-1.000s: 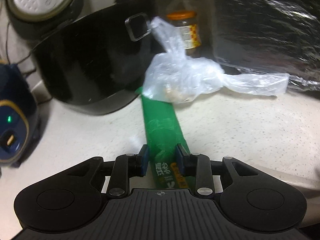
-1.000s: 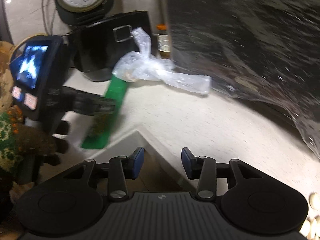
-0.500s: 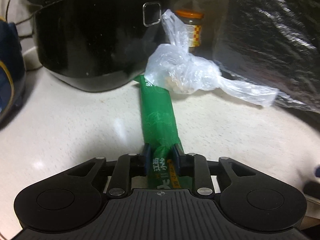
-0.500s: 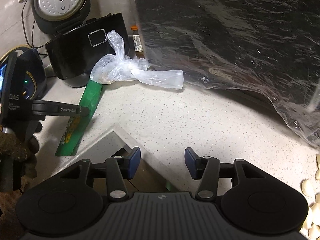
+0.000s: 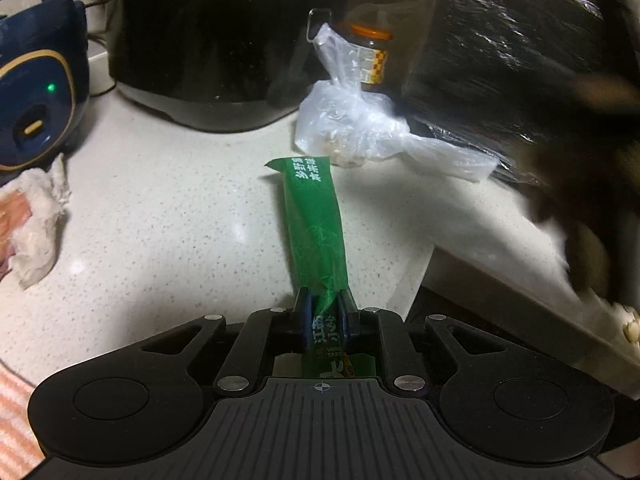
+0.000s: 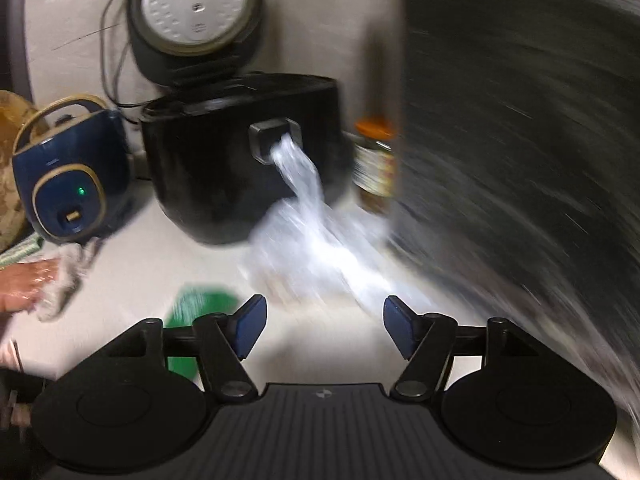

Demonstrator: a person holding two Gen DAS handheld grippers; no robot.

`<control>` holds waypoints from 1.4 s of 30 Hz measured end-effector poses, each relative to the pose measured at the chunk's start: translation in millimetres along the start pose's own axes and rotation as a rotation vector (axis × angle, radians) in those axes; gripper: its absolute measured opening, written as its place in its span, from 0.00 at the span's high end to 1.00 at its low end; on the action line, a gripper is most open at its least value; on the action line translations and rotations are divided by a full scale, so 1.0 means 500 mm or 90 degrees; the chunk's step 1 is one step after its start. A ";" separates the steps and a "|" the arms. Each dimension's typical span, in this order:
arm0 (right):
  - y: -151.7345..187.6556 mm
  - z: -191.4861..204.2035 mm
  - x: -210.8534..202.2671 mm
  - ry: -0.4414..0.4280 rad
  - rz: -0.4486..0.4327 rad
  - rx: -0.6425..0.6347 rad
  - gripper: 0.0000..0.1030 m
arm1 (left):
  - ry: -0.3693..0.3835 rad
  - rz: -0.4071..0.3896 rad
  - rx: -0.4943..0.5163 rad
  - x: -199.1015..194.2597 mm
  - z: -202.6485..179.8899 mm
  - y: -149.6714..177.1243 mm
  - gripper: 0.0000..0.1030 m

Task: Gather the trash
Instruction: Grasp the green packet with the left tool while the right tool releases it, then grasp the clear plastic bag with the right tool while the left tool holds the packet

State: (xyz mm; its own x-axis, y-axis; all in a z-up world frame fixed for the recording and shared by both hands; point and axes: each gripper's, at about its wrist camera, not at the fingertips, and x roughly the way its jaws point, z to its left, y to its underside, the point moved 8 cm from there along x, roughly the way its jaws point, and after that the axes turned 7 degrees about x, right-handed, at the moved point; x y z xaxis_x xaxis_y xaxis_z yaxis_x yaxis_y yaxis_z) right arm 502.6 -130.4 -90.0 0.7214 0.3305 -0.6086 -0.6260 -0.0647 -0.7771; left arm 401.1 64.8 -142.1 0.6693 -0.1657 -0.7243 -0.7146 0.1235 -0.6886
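Note:
My left gripper [image 5: 325, 312] is closing its jaws on the near end of a long green wrapper [image 5: 314, 216], which its blue pads pinch and crumple. The wrapper stretches away over the white counter [image 5: 160, 216] and stops short of a knotted clear plastic bag [image 5: 352, 128]. In the right wrist view, blurred by motion, my right gripper [image 6: 322, 326] has its jaws opening wide with nothing between them. It hangs just in front of the clear plastic bag [image 6: 316, 256], and the wrapper's green end [image 6: 196, 304] shows at its lower left.
A black rice cooker [image 5: 224, 56] stands behind the bag, a jar with an orange lid [image 5: 370, 56] beside it. A dark foil-wrapped appliance [image 5: 500, 68] fills the right. A blue kettle-like appliance [image 5: 36, 92] and crumpled tissue [image 5: 36, 216] sit at the left. The counter's corner edge [image 5: 424, 276] drops off nearby.
The left jaws closed onto the green wrapper and pulled it back out from under the bag. The right gripper swung in close to the bag and opened wider.

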 end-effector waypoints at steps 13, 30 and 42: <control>-0.008 -0.013 0.187 0.000 0.127 0.035 0.94 | 0.040 -0.004 -0.038 0.021 0.013 -0.010 0.84; 0.153 -0.264 -0.196 0.179 0.016 0.143 0.93 | 0.088 -0.040 0.038 0.057 -0.111 -0.089 0.85; 0.143 -0.287 -0.168 0.173 -0.013 0.163 0.33 | -0.009 -0.013 0.040 0.089 -0.058 -0.100 0.85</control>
State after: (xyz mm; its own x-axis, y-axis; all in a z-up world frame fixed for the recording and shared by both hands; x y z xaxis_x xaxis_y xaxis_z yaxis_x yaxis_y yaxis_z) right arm 439.7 -297.8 -117.2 0.7650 0.0651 -0.6407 -0.6400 0.1876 -0.7451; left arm 460.9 23.1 -138.9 0.6866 -0.1557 -0.7101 -0.6870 0.1808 -0.7038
